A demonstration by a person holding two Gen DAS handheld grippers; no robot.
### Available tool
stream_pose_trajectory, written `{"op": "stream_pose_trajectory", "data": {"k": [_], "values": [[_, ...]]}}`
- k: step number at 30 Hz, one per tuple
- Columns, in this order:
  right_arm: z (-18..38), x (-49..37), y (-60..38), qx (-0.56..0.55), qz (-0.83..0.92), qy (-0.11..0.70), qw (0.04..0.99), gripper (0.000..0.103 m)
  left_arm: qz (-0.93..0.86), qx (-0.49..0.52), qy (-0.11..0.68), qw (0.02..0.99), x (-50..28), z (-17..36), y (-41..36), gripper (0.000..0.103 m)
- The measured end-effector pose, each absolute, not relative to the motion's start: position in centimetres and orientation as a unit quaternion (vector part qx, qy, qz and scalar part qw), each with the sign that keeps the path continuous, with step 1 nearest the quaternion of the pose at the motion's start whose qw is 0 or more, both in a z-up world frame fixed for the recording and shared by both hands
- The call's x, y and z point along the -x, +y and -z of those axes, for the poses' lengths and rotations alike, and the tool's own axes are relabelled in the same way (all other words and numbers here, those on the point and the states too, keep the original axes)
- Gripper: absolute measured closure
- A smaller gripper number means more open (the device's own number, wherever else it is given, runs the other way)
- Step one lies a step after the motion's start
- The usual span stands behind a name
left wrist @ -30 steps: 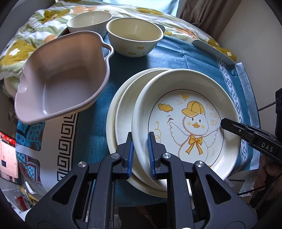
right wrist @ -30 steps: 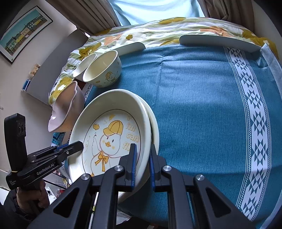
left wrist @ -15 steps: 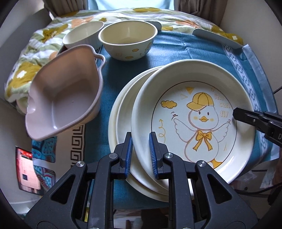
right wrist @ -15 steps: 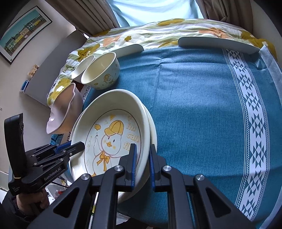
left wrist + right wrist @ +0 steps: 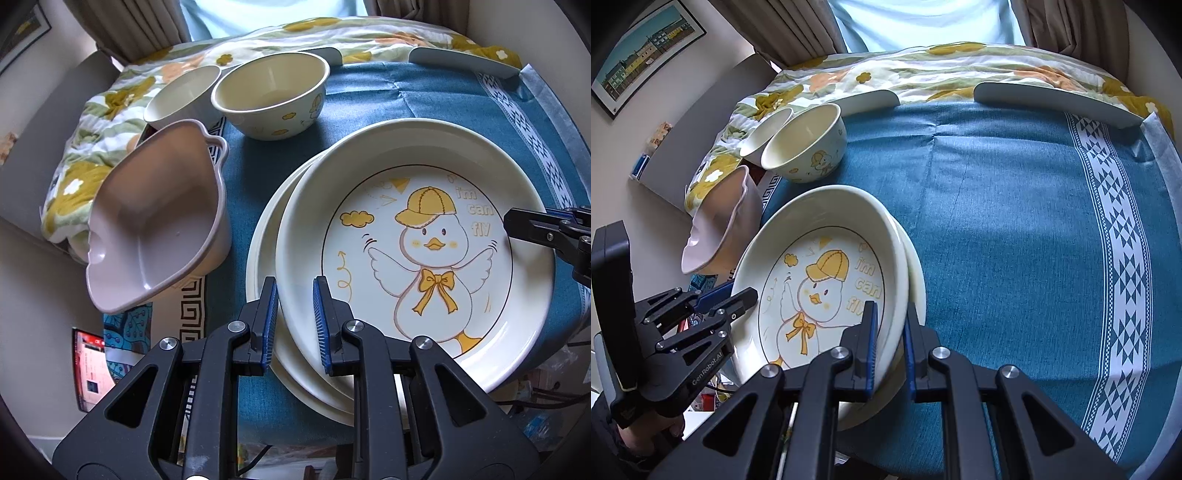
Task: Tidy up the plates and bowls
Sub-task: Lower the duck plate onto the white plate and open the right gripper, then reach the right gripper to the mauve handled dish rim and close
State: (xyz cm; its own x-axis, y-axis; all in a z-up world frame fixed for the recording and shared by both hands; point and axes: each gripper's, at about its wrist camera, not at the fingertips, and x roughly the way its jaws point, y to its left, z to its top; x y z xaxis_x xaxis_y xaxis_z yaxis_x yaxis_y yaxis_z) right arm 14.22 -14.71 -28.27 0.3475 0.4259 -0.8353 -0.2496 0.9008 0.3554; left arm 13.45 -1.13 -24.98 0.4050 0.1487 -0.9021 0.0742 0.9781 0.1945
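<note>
A cream duck plate [image 5: 424, 236] lies on top of a stack of plain cream plates [image 5: 266, 229] on the blue cloth. My left gripper [image 5: 294, 325] is shut on the duck plate's near-left rim. My right gripper [image 5: 889, 339] is shut on the opposite rim of the duck plate [image 5: 820, 280]; it shows at the right edge of the left wrist view [image 5: 532, 225]. A duck bowl [image 5: 271, 94], a plain cream bowl [image 5: 181, 96] and a pinkish-grey handled dish [image 5: 155, 218] stand to the left.
The blue tablecloth [image 5: 1015, 221] spreads wide to the right of the plates. Two pale curved rails [image 5: 1056, 101] lie at its far edge, against a floral quilt [image 5: 923, 66]. The table's left edge drops off beside the handled dish [image 5: 720, 221].
Both grippers keep their hold on the duck plate. The plate has shifted a little to the right and the left wrist view has drawn back and up, showing more of the bowls.
</note>
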Motion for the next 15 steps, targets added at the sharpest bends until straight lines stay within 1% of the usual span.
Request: {"op": "stream_pose_trajectory", "data": {"k": [9,15], "values": [[28.0,-14.1,-14.2,-0.058,-0.202,0.527,0.824,0.091,-0.043,-0.147,0.534,0.831,-13.8,24.7,-2.1,0.086],[28.1,-14.2,-13.9,-0.044,-0.197,0.528,0.825,0.091,-0.039,-0.122,0.54,0.832,-14.0,24.1,-1.4,0.086]]}}
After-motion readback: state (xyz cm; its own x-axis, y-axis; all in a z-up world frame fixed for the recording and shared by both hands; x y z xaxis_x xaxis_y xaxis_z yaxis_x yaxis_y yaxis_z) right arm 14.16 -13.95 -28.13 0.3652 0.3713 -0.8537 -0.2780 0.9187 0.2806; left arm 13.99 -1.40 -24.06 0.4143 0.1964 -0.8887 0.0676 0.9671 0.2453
